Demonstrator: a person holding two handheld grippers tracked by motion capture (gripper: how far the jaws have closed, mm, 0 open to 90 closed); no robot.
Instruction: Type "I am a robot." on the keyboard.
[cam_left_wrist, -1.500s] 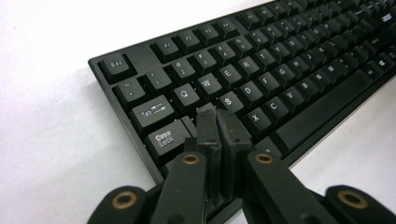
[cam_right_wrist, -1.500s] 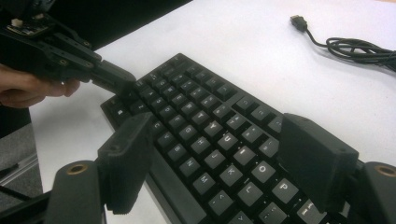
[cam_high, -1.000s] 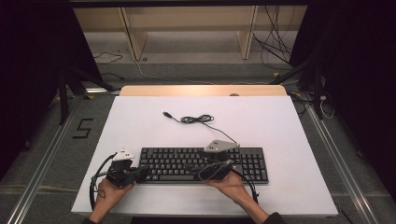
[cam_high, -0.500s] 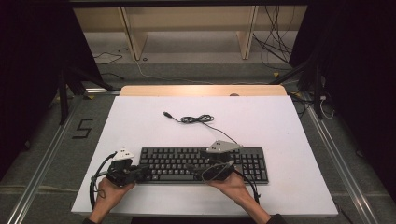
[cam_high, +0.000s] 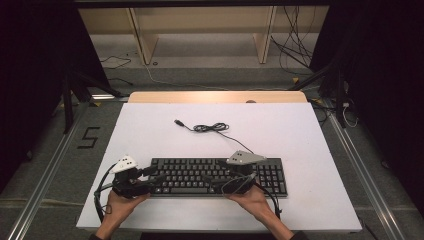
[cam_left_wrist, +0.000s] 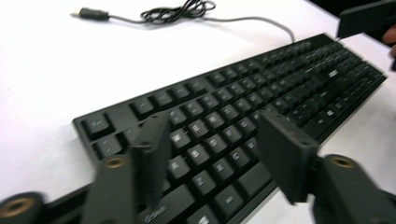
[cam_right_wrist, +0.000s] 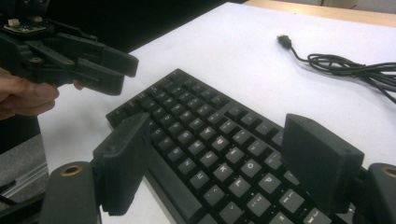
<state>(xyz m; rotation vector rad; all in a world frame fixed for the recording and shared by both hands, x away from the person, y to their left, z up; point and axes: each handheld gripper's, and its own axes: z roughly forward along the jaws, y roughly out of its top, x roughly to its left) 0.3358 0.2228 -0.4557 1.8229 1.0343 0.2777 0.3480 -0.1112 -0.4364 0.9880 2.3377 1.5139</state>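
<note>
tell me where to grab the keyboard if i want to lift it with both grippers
Take the keyboard by its two short ends, the left gripper coming in from the left end and the right gripper from the right. It lies flat and is long and thin, so open jaws could likely close over each thin edge, top to underside, and end grips should keep it level. Its cable trails free from the back edge.

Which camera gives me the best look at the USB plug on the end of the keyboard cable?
The left gripper view: the USB plug lies sharp and side-on on the white table. The right gripper view shows it farther off and end-on; the high view shows it as a small dark tip.
</note>
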